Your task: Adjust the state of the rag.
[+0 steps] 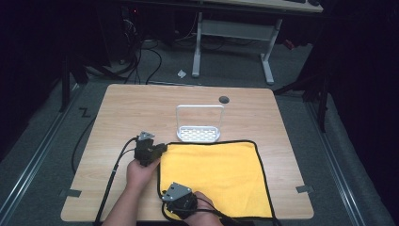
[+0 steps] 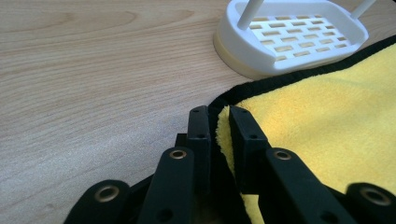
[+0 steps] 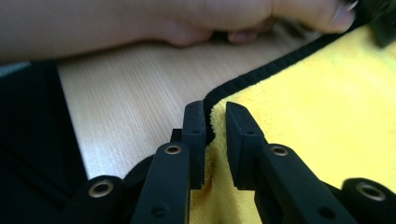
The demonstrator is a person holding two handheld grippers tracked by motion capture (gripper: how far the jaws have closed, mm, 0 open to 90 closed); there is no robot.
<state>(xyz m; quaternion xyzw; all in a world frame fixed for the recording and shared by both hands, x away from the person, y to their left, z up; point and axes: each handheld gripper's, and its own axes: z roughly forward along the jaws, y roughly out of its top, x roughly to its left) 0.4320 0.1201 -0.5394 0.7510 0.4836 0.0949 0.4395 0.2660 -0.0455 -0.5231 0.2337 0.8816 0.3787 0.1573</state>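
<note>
A yellow cloth (image 1: 216, 174) with a black hem lies flat on the near right part of the wooden table (image 1: 136, 103). My left gripper (image 1: 163, 149) sits at the cloth's far left corner. In the left gripper view, my left gripper (image 2: 218, 114) is shut on that corner of the cloth (image 2: 327, 116). My right gripper (image 1: 168, 200) is at the near left corner. In the right gripper view, my right gripper (image 3: 215, 109) has its jaws pinched on the hem of the cloth (image 3: 327, 93), with the left hand (image 3: 187, 18) beyond it.
A white slotted dish with a handle (image 1: 198, 133) stands just behind the cloth's far edge, and the dish (image 2: 289, 37) is close ahead in the left gripper view. A small dark round spot (image 1: 224, 99) marks the table's back. Bare wood (image 2: 93, 70) lies to the left.
</note>
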